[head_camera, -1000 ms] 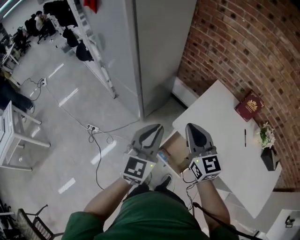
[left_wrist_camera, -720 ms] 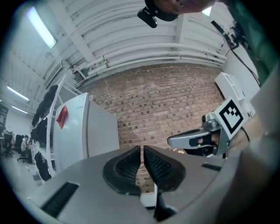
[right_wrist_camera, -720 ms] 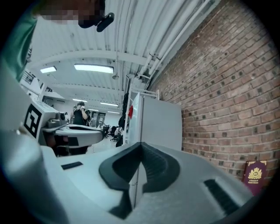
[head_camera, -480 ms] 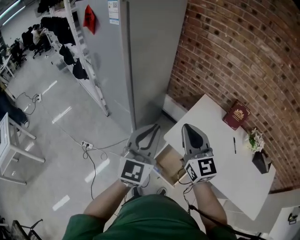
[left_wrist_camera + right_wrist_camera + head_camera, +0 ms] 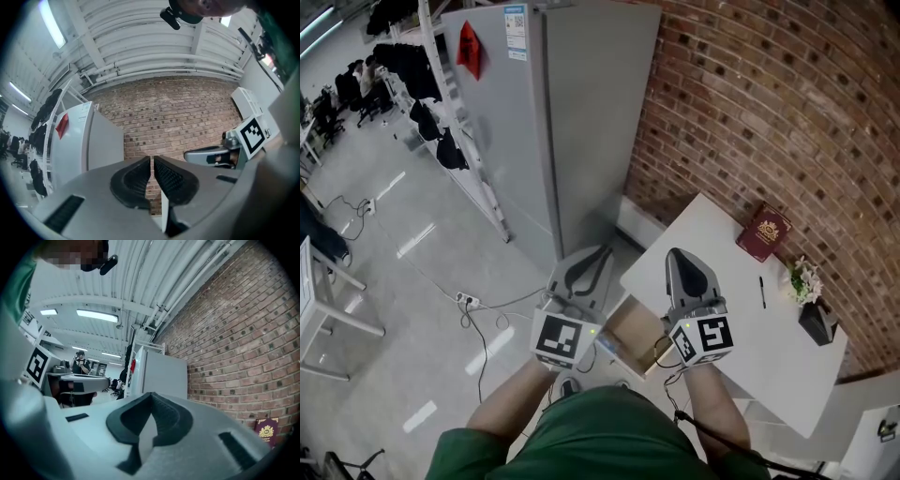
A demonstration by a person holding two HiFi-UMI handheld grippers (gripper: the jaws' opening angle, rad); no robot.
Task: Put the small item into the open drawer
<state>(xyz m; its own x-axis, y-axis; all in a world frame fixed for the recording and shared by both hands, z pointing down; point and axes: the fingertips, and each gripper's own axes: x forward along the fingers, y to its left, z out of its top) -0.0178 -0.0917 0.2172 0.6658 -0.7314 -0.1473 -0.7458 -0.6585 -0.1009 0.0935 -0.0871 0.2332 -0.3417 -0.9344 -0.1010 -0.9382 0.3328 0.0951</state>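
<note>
The view had tilted up. Left gripper (image 5: 596, 255) and right gripper (image 5: 679, 255), both closed and empty, flanked the open drawer (image 5: 634, 330). Pickup was judged pending.

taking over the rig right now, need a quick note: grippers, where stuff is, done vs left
Left gripper: shut, empty, held left of the drawer.
Right gripper: shut, empty, over the table's near corner.
Drawer: open, at the table's near end, between the two grippers; the part of its inside that shows looks bare.
On the table, toward the brick wall: pen, red book, small potted plant.
Done: drawer is open.
Left: pick up the small item, probably the pen, and put it in the drawer.
</note>
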